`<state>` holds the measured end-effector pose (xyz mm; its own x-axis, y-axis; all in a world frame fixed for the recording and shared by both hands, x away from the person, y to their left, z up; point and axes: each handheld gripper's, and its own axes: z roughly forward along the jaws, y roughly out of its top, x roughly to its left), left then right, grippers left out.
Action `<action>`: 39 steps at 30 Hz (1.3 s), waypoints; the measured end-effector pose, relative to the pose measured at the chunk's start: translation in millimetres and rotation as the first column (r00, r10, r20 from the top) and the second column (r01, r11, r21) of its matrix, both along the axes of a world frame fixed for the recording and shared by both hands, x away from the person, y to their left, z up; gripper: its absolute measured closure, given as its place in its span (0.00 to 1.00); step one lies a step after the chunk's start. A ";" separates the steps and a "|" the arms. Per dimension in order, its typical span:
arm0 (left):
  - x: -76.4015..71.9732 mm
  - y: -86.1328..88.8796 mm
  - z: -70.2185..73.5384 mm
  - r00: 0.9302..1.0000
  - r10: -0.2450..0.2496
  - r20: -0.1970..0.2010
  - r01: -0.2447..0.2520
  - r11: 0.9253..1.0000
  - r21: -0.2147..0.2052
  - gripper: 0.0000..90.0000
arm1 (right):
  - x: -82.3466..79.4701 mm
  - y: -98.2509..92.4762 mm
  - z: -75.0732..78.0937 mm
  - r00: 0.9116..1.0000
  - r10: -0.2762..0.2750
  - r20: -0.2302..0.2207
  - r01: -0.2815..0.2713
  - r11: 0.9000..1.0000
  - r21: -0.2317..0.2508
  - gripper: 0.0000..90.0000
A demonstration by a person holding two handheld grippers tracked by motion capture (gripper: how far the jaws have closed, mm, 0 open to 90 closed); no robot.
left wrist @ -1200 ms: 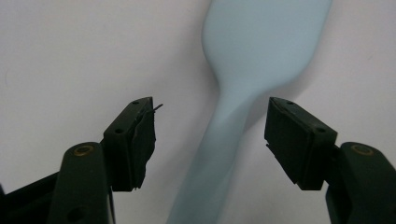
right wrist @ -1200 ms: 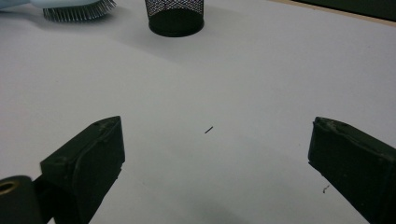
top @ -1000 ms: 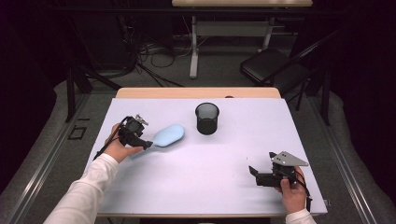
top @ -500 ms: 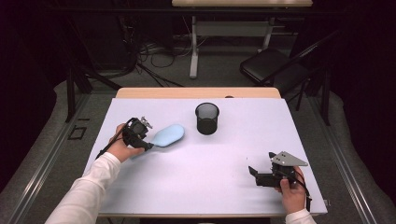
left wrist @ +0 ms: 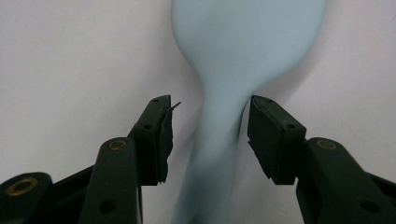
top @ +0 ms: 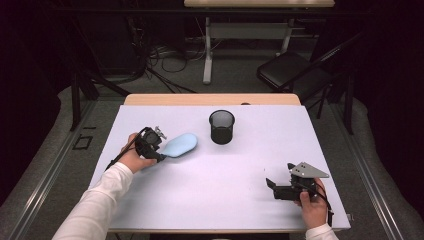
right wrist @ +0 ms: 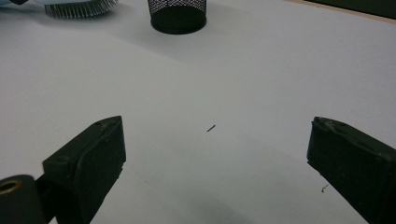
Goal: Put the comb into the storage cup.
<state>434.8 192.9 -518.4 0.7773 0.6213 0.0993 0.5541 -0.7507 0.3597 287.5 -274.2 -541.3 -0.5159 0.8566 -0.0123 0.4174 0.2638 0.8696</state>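
L gripper (left wrist: 208, 135) sits w/ its jaws astride the narrow handle of the pale blue hairbrush (left wrist: 233, 70); jaws have just been closing in on it, but in the left gripper view a slim gap shows on the left pad side and the right pad is at or just off the handle edge, so not clamped yet, handle between them but free. Brush head widens out straight ahead of the tips, lying flat on the white table (left wrist: 60, 56). In the high view the L gripper (top: 159, 150) is low on the table in the person's hand, brush (top: 179, 144) stretching away from its tips toward the black mesh cup (top: 221, 127), which stands upright near the brush head but apart from it. R gripper (right wrist: 215, 154) is spread wide w/ nothing between the jaws, just bare tabletop and a tiny dark speck (right wrist: 211, 127) ahead of them. Far ahead of its tips, the mesh cup (right wrist: 177, 16), and to the cup's left the brush bristles (right wrist: 79, 9). High view: R gripper (top: 280, 189) rests well apart from brush and cup.
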 end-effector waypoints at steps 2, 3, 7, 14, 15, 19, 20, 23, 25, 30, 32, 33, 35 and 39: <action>0.5 -1.9 -1.2 1.000 -0.005 0.000 0.005 1.000 0.001 0.57 | 0.0 -0.1 0.0 1.000 0.000 0.000 0.000 1.000 0.000 0.05; 0.9 -2.6 -1.4 1.000 -0.010 -0.004 0.010 1.000 0.006 0.58 | -0.1 -0.1 0.1 1.000 0.000 0.000 0.000 1.000 0.000 0.05; 1.4 -5.1 -3.1 1.000 -0.017 -0.001 0.017 1.000 0.013 0.60 | -0.1 0.0 0.0 1.000 0.000 -0.006 0.000 1.000 0.002 0.05; 2.6 -7.7 -8.7 0.999 -0.031 -0.014 0.031 0.999 0.031 0.63 | 0.1 0.0 -0.2 1.000 0.001 -0.005 -0.001 1.000 0.000 0.05; 3.3 -8.0 -9.3 0.999 -0.036 -0.015 0.036 0.999 0.035 0.64 | 0.0 0.0 -0.1 1.000 0.003 -0.008 -0.003 1.000 -0.001 0.05; 4.1 -9.3 -11.2 0.999 -0.047 -0.017 0.047 0.998 0.039 0.66 | 0.1 -0.1 -0.1 1.000 0.003 -0.008 -0.003 1.000 -0.001 0.05; 4.2 -9.6 -11.2 0.999 -0.049 -0.019 0.050 0.998 0.039 0.66 | 0.1 -0.3 -0.1 1.000 0.003 -0.008 -0.003 1.000 -0.002 0.05; 4.2 -9.6 -11.2 0.998 -0.058 -0.019 0.059 0.997 0.039 0.69 | 0.2 -0.4 -0.2 1.000 0.001 -0.006 -0.001 1.000 0.001 0.05; 4.5 -9.4 -11.0 0.998 -0.062 -0.017 0.063 0.997 0.044 0.70 | 0.1 -0.4 -0.2 1.000 0.001 -0.010 -0.001 1.000 -0.001 0.05; 4.8 -8.8 -11.0 0.998 -0.065 -0.014 0.066 0.997 0.050 0.73 | 0.0 -0.1 -0.2 1.000 0.004 -0.009 -0.004 1.000 -0.002 0.05; 4.3 -9.4 -11.2 0.998 -0.065 -0.015 0.066 0.997 0.050 0.73 | 0.1 -0.2 -0.3 1.000 0.003 -0.009 -0.003 1.000 -0.003 0.05; 4.3 -9.4 -11.1 0.998 -0.068 -0.015 0.069 0.996 0.052 0.74 | 0.3 -0.2 -0.4 1.000 0.004 -0.010 -0.004 1.000 -0.004 0.05; 4.5 -9.2 -11.2 0.997 -0.072 -0.015 0.073 0.996 0.052 0.74 | 0.3 -0.1 -0.5 1.000 0.004 -0.007 -0.004 1.000 -0.003 0.05; 4.4 -8.8 -11.5 0.996 -0.085 -0.010 0.086 0.995 0.051 0.75 | 0.2 -0.3 -0.4 1.000 0.005 -0.010 -0.005 1.000 -0.004 0.05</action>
